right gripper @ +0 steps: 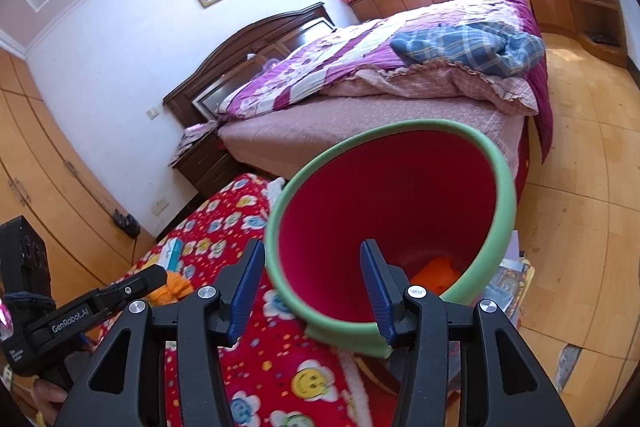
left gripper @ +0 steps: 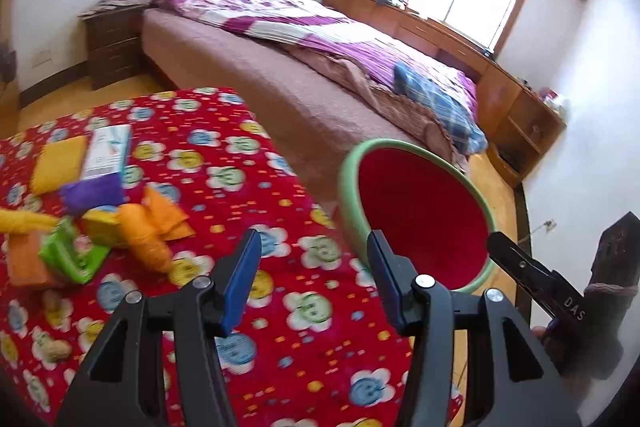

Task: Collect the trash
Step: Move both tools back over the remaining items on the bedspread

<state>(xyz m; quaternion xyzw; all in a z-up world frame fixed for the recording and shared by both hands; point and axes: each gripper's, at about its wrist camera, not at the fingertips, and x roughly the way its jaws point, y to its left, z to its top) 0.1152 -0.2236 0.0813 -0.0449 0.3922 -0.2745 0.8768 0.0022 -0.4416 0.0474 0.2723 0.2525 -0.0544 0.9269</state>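
Several wrappers (left gripper: 100, 227) lie heaped on the red cloth (left gripper: 248, 227), well to the far side of it from the bin (left gripper: 348, 187), which stands just off the cloth's edge. Your left gripper (left gripper: 312, 279) hangs over the cloth between heap and bin, jaws about half open, nothing in them. Your right gripper (right gripper: 312, 291) sits at the bin's rim, jaws parted and empty, with one orange piece (right gripper: 436, 273) lying on the bin's floor. Judging by their crumpled look, the wrappers are light, soft and probably slick, so pinch one at a raised fold or corner rather than flat against the cloth, or you may snag the cloth too.
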